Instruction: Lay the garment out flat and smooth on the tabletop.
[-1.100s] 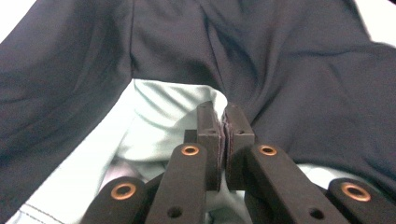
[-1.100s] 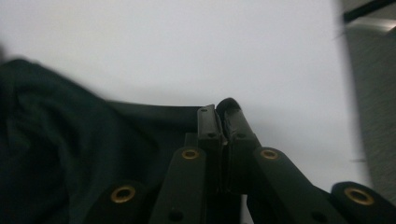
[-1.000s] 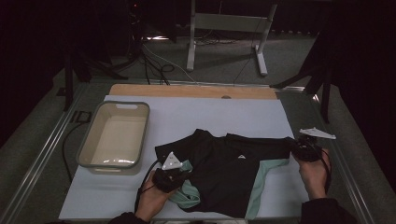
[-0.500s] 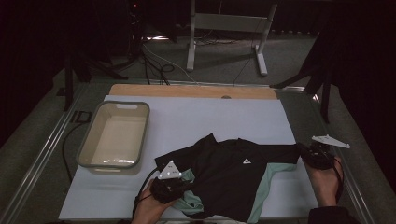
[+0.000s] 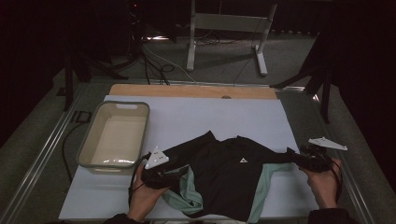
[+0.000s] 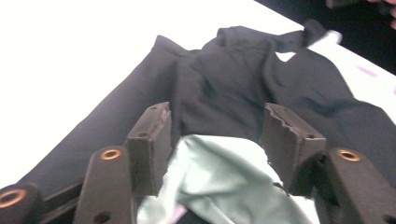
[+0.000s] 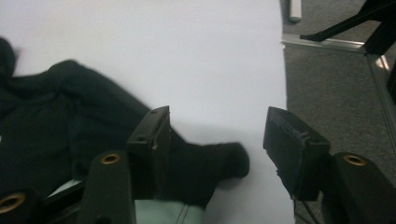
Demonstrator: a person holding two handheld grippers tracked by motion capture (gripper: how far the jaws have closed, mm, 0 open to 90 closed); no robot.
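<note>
A black garment (image 5: 229,172) with mint-green lining lies spread on the white table (image 5: 196,116), near the front edge. My left gripper (image 5: 173,173) is at the garment's left end. In the left gripper view, this gripper (image 6: 217,116) is open, and a mint fold (image 6: 219,172) lies between its jaws with black cloth (image 6: 224,88) beyond. My right gripper (image 5: 299,157) is at the tip of the right sleeve. In the right gripper view, this gripper (image 7: 217,121) is open, with the black sleeve end (image 7: 219,163) lying between the jaws, close to the left one.
A beige plastic tub (image 5: 122,105) stands empty at the table's left. A wooden board (image 5: 187,91) runs along the far edge. A metal rail borders the right side (image 5: 345,172). Beyond the table are a stand (image 5: 224,28) and floor cables (image 5: 154,60).
The right sleeve has been drawn out to the right and the garment lies flatter. Both grippers have shifted slightly toward the near edge.
</note>
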